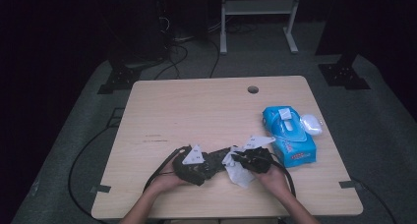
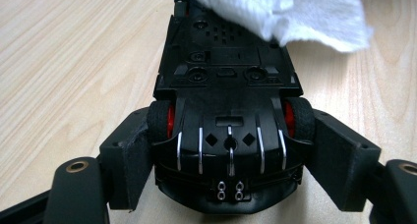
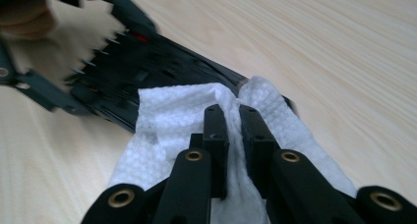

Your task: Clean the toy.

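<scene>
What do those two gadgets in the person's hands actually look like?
Both the left gripper and the right gripper are black, each topped by a grey three-cornered plate and trailing a black cable. Their jaws are blocky black bars joined by brass-coloured rivets. The forearms are bare, without sleeves.

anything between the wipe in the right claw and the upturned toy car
Nothing visible. The white wipe pinched in the right claw already lies on the toy car, which the left claw grips by its wheels.

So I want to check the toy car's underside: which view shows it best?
The left gripper view: the toy car lies belly-up, sharp, chassis and wheels plain. The right gripper view blurs it behind the wipe; the high view shows a dark shape.
</scene>
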